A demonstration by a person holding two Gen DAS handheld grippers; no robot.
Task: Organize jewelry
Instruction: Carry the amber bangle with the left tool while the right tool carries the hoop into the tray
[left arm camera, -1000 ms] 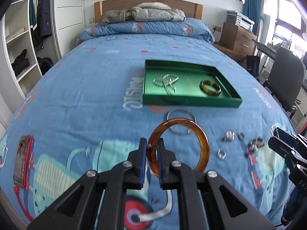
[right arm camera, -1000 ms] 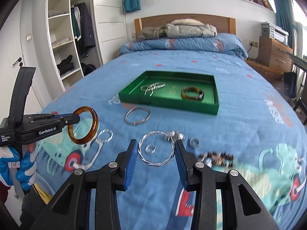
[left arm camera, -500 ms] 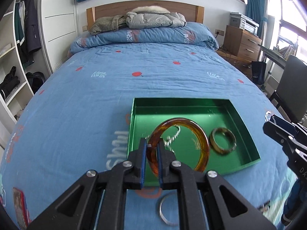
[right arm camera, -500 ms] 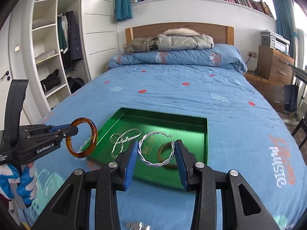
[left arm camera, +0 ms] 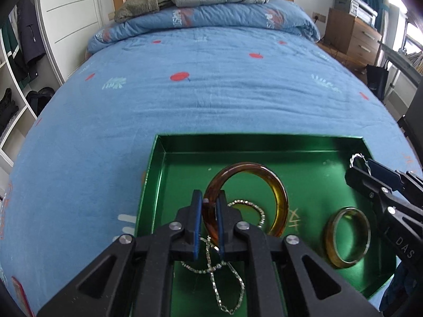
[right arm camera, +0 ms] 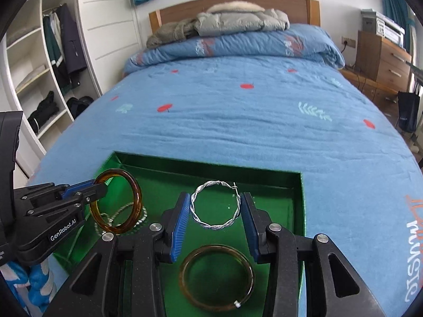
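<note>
Two grippers hang over the green tray [left arm camera: 264, 145]. Left gripper [left arm camera: 207, 224] pinches the amber bangle [left arm camera: 277, 192] tight. Right gripper [right arm camera: 215, 211], spread wider, squeezes the silver twisted hoop [right arm camera: 215, 225]. Only the left view shows the chain [left arm camera: 227, 285] below.

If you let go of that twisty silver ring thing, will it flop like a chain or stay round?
Probably stays round: the twisted silver bangle keeps a full hoop shape while the right gripper squeezes its sides. It looks thin, so likely light. The chain in the green tray lies in loose loops, so that one would flop.
</note>
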